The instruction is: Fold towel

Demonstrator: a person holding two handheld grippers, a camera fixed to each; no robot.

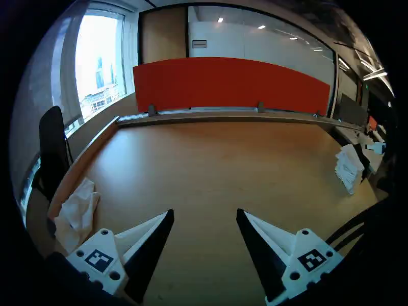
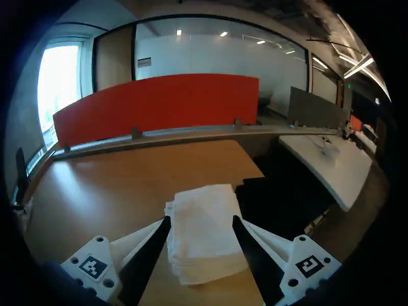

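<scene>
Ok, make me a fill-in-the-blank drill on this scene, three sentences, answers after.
The divider behind the wooden desk is ____.
The white towels between the right tongs are stacked and neatly ____.
The left tongs stand ____, gripping nothing; a crumpled towel lies beside them.
Answers: red; folded; open.

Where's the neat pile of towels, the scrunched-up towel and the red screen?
pile of towels (image 2: 206,232), right gripper view, middle of the top towel.
scrunched-up towel (image 1: 76,214), left gripper view, middle of the cloth.
red screen (image 2: 158,104), right gripper view, middle of its face.
</scene>
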